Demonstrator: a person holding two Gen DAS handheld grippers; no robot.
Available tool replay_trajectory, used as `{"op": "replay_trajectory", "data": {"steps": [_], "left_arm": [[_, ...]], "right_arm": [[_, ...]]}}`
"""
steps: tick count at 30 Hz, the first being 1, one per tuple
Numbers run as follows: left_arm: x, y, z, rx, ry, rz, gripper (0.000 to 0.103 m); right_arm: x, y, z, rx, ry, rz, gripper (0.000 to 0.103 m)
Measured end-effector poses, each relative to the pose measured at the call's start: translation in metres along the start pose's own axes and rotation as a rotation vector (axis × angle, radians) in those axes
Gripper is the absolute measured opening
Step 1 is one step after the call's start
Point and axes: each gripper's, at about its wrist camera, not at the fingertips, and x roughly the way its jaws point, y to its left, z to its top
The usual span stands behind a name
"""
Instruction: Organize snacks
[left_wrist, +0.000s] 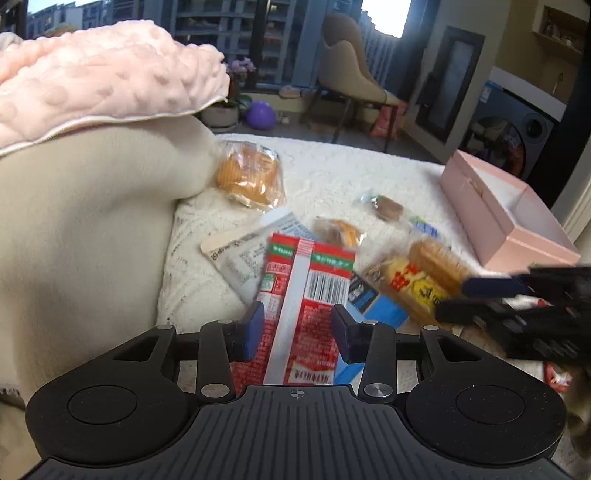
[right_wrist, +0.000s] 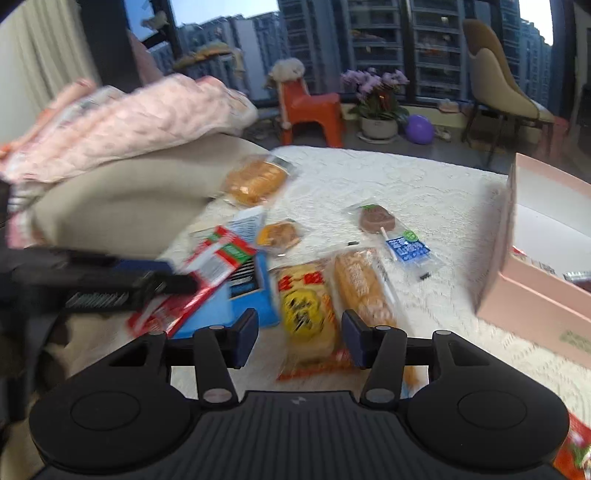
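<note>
My left gripper (left_wrist: 298, 332) is open, and a red snack packet (left_wrist: 314, 288) lies lengthwise under the gap between its pads; it also shows in the right wrist view (right_wrist: 221, 258). My right gripper (right_wrist: 300, 336) is open over a yellow-and-red bread packet (right_wrist: 306, 310), which sits between its fingers, the pads clear of its edges. A long bread loaf (right_wrist: 364, 284) lies just right of that packet. The right gripper (left_wrist: 452, 299) reaches in from the right, close to the same packet (left_wrist: 410, 284). An open pink box (left_wrist: 465, 195) stands at the right.
On the white knitted cover (right_wrist: 406, 184) lie a wrapped bun (right_wrist: 255, 181), a small cake (right_wrist: 279, 234), a chocolate lolly (right_wrist: 376, 218), a blue-labelled packet (right_wrist: 408, 249) and a blue box (right_wrist: 251, 299). A beige cushion (left_wrist: 92, 221) under a pink blanket (left_wrist: 103, 74) rises at the left.
</note>
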Motion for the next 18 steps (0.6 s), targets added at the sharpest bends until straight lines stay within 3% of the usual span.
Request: {"op": "replay_trajectory", "data": {"steps": [4, 6, 7, 8, 15, 16, 17, 18], "left_arm": [[-0.003, -0.001, -0.004, 0.046, 0.005, -0.002, 0.046], [-0.001, 0.000, -0.005, 0.047, 0.014, -0.001, 0.049], [-0.001, 0.001, -0.005, 0.042, 0.018, -0.001, 0.051], [-0.001, 0.002, -0.004, 0.038, 0.022, 0.000, 0.052], [0.004, 0.001, -0.004, 0.039, 0.058, -0.009, 0.061], [0.006, -0.001, -0.005, 0.048, 0.066, -0.004, 0.062], [0.007, -0.003, -0.006, 0.054, 0.070, -0.001, 0.061], [0.006, -0.006, -0.007, 0.061, 0.066, 0.004, 0.061]], "right_arm": [[0.034, -0.006, 0.003, 0.042, 0.072, -0.027, 0.050], [0.034, -0.004, 0.003, 0.040, 0.064, -0.041, 0.049], [0.031, -0.002, 0.002, 0.031, 0.072, -0.044, 0.044], [0.025, 0.000, 0.001, 0.021, 0.064, -0.045, 0.034], [-0.048, -0.016, -0.004, 0.041, -0.089, -0.060, 0.032], [-0.057, -0.022, -0.005, 0.049, -0.108, -0.083, 0.025], [-0.065, -0.028, -0.008, 0.055, -0.122, -0.117, 0.010], [-0.071, -0.035, -0.012, 0.061, -0.133, -0.160, 0.010]]}}
